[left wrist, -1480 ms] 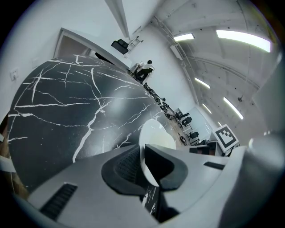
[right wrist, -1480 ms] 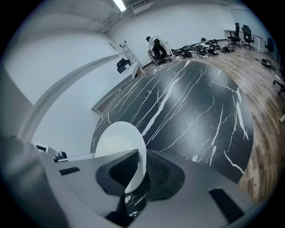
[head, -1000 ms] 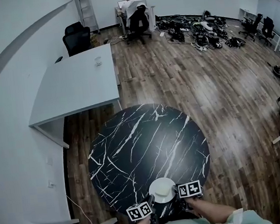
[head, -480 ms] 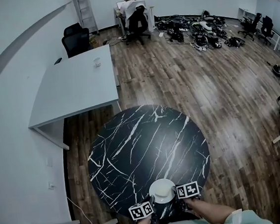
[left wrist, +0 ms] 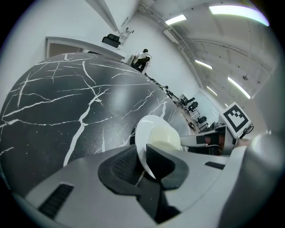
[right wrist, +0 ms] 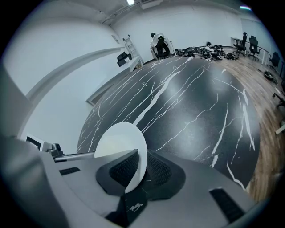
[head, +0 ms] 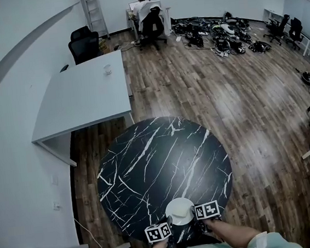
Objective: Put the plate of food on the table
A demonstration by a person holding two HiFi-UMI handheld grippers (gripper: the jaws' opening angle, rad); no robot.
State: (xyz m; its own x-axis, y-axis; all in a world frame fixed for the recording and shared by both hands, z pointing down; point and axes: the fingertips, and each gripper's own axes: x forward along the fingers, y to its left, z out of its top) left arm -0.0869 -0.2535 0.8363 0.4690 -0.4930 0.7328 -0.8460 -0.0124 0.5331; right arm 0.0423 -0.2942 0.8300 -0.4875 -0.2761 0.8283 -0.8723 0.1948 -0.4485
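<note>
**Plate gripped from both sides at the near edge of the round table**

You hold the white plate [head: 180,210] between your two tools over the near edge of the round table [head: 159,164], close to your body. Your left gripper [head: 168,224] has its jaws closed narrow on the plate's left rim, and in the left gripper view that rim is pinched between the ribbed pads, with a pale, creamy mound of food [left wrist: 165,139] on the plate just beyond them. Your right gripper [head: 195,216] clamps the opposite rim the same way. No view settles whether the plate's underside touches the tabletop.

The table is black marble-patterned with white veins, and the rest of its top is bare. Beyond its far-left edge stands a white rectangular desk [head: 83,92] with one small cup-like item [head: 108,69] near its far edge. The floor [head: 207,93] is dark wood planking with a glossy sheen. At the far wall a person [head: 143,5] sits at another desk, black office chairs [head: 83,41] stand to the left, and a heap of cables and gear [head: 217,34] lies to the right
</note>
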